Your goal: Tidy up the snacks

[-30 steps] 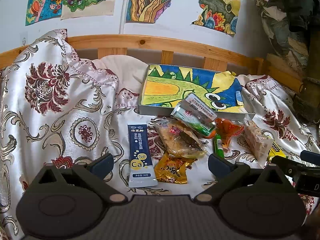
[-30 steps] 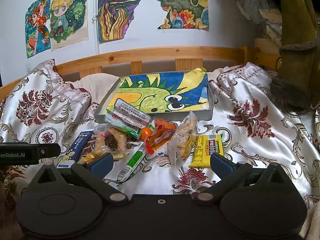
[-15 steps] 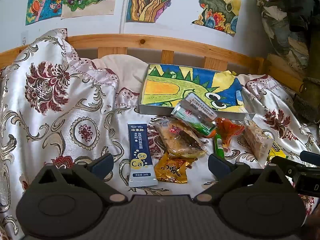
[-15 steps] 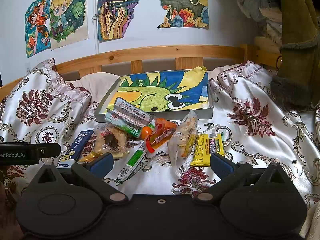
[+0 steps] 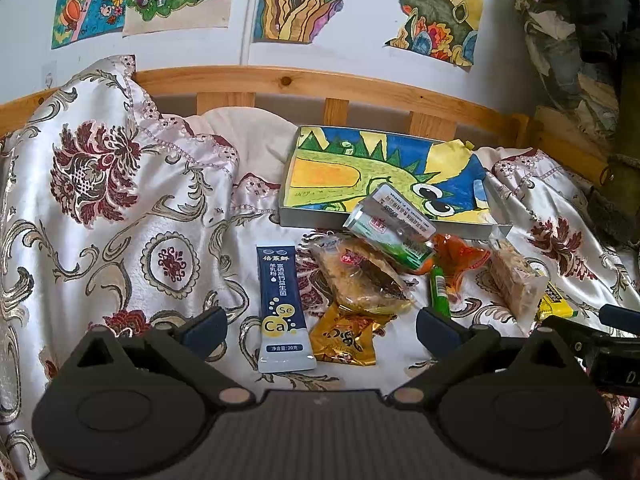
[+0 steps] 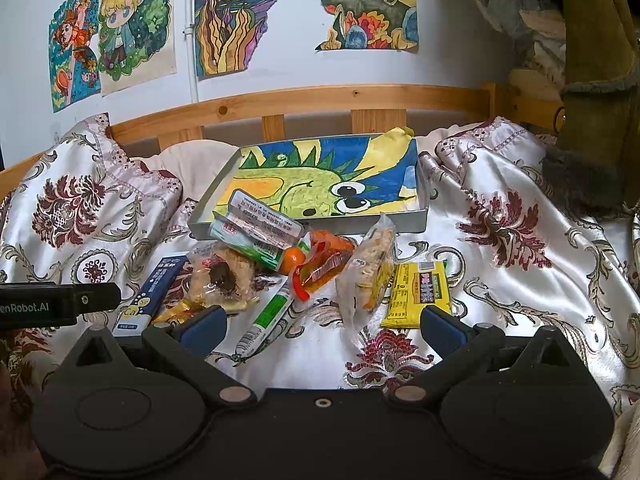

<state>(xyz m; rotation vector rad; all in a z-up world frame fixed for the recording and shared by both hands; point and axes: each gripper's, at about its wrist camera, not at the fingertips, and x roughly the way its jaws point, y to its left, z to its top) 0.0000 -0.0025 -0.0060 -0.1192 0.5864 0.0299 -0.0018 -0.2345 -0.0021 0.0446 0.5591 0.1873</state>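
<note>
Matte black left tongs (image 5: 321, 326) and right tongs (image 6: 323, 323); dark blue fingertip pads (image 6: 203, 325); silver pivot screws; white "enRobot.AI" lettering on side.

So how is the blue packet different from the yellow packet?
The blue packet is long and narrow; the yellow packet is wider and squarer. The blue packet sits at the left end of the snack pile, the yellow packet at the right end. The blue one shows big "Se" and "Ca" circles; the yellow one has small dense print. Both lie flat on the bedspread.

A satin bedspread (image 6: 520, 248) carries a grey tray (image 6: 423, 204) and scattered snack packets (image 6: 368, 276).
</note>
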